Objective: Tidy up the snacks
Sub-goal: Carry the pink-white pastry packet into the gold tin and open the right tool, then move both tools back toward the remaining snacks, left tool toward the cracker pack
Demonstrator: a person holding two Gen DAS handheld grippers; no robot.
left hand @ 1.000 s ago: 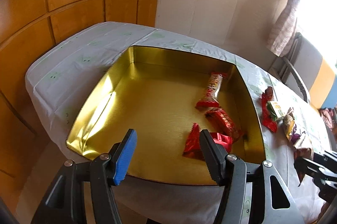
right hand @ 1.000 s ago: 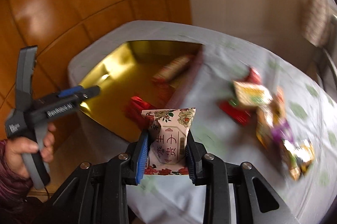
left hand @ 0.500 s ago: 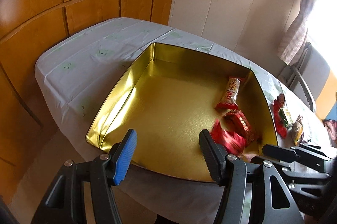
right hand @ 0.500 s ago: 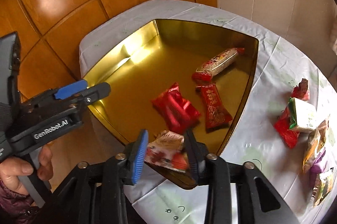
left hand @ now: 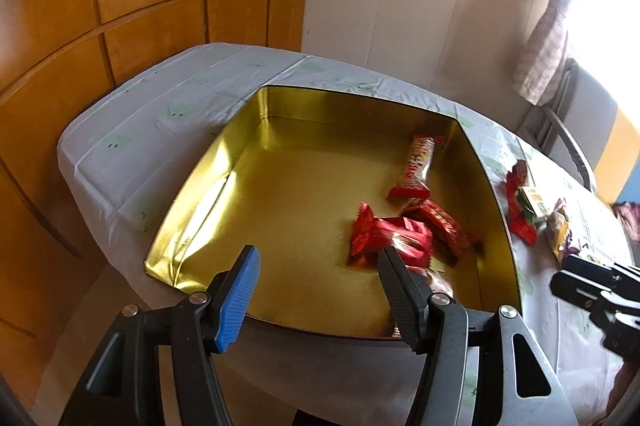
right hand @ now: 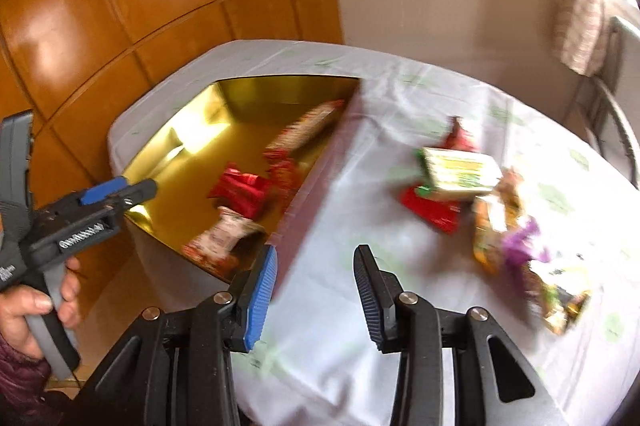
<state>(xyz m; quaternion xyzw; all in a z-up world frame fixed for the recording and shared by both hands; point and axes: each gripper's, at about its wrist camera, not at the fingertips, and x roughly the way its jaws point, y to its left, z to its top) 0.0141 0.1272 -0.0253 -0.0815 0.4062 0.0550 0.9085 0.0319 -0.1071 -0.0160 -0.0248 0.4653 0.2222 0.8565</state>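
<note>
A gold tin [left hand: 360,101] sits on the white tablecloth and holds a long red bar [left hand: 418,161], red wrapped snacks [left hand: 392,238] and a floral packet [right hand: 220,238] lying loose near its front edge. My left gripper [left hand: 318,254] hovers open over the tin's near side with nothing between its fingers. My right gripper [right hand: 317,252] stands open over the cloth just right of the tin [right hand: 192,149], also with nothing in it. In the left wrist view the floral packet [left hand: 436,276] peeks out behind the black finger.
Loose snacks lie on the cloth to the right of the tin: a green-and-white packet [right hand: 460,169] on a red one, then a heap of orange and purple wrappers [right hand: 516,242]. A hand [right hand: 28,306] holds the left tool. Wood panelling stands behind; a chair [right hand: 612,121] is at the right.
My right gripper carried the floral packet over the tin, let it go into the tin and swung back right over the cloth. The left gripper stayed open and nearly still.
</note>
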